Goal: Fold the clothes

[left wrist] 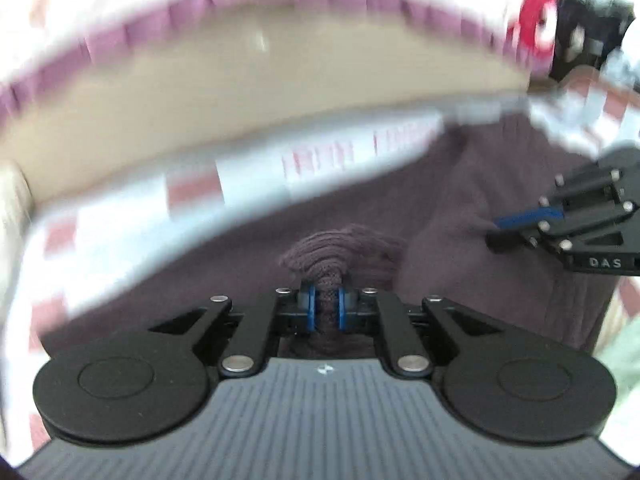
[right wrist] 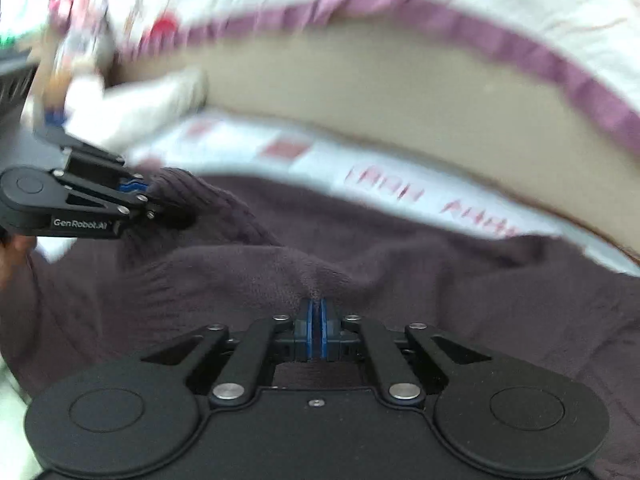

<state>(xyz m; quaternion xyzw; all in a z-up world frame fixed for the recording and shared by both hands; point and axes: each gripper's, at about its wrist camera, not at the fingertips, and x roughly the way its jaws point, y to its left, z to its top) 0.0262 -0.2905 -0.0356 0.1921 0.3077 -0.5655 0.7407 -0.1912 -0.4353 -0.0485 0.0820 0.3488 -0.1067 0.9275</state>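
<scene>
The left gripper point(left wrist: 325, 304) is clamped on a bunched ribbed edge of the sweater point(left wrist: 440, 208), the knit wedged between its blue pads point(left wrist: 309, 305) and fanning out just ahead of them; the right gripper point(right wrist: 317, 330) is pinched tight on a fold of the same sweater point(right wrist: 400, 272), its pads point(right wrist: 325, 332) almost meeting with the cloth puckered at their tips. The dark purple sweater spreads ahead of and beside both sets of fingers over a white-and-red patterned sheet point(left wrist: 120, 216); beyond the sheet is a tan floor point(left wrist: 256, 80).
</scene>
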